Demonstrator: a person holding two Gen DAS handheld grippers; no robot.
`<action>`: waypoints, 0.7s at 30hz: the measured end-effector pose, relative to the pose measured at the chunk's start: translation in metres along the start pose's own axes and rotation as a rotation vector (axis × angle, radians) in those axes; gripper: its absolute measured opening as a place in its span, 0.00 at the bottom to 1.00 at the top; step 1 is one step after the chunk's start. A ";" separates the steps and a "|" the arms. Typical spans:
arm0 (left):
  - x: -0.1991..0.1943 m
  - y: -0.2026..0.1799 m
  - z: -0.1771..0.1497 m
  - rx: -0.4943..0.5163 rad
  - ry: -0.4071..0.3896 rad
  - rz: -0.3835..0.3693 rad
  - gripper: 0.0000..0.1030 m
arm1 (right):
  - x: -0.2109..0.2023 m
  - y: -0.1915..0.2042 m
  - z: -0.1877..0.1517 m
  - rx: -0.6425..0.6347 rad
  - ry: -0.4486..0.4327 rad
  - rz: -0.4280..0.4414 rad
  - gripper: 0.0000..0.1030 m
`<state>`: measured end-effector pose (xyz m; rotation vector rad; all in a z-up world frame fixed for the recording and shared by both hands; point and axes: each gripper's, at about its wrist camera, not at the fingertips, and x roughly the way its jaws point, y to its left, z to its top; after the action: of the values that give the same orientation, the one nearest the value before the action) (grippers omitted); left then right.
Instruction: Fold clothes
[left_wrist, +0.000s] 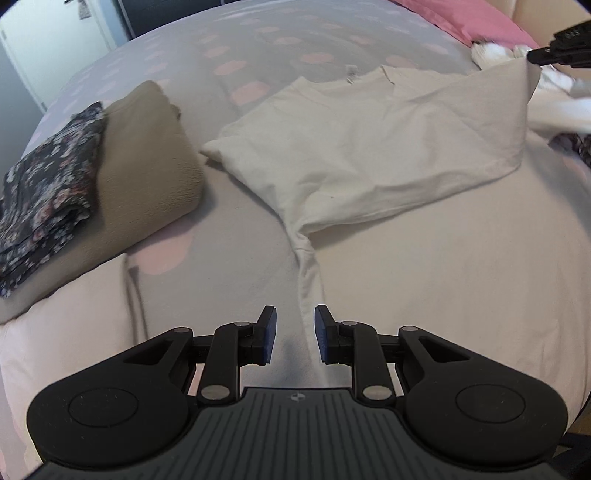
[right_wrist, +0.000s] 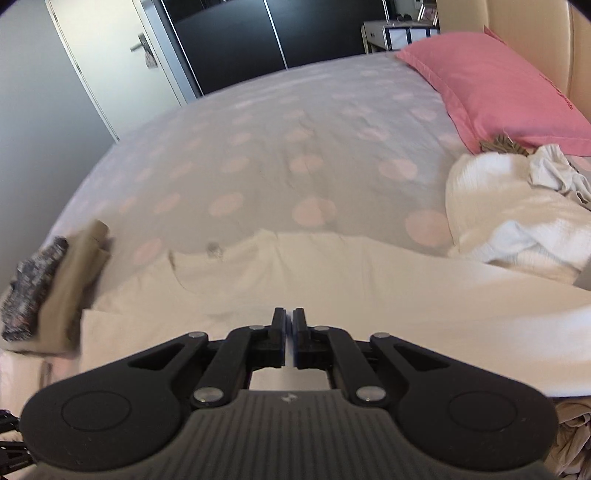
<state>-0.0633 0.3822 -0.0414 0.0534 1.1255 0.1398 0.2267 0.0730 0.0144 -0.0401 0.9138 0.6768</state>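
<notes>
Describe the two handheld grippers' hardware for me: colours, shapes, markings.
Both match: left gripper and right gripper have black linkage arms with silver pivot pins, round black side housings, a ribbed grey body bearing a small emblem, and blue-faced finger pads. No cables visible.

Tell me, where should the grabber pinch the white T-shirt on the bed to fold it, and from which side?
Probably the T-shirt's bottom corner that trails toward the left gripper. It narrows into a thin bunched strip, easy to pinch. Come from above, pads either side of the strip. The far corner already rises to the right gripper.
</notes>
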 end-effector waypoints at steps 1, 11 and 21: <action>0.004 -0.003 0.002 0.011 -0.004 0.005 0.20 | 0.004 0.000 -0.002 -0.012 0.008 -0.016 0.07; 0.037 -0.025 0.025 0.070 -0.024 0.067 0.28 | 0.016 -0.034 -0.013 0.032 0.007 -0.109 0.27; 0.061 -0.029 0.026 0.086 -0.024 0.121 0.28 | 0.067 -0.084 -0.042 0.222 0.203 -0.055 0.27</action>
<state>-0.0118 0.3627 -0.0882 0.1999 1.1038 0.1980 0.2715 0.0282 -0.0825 0.0645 1.1747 0.5234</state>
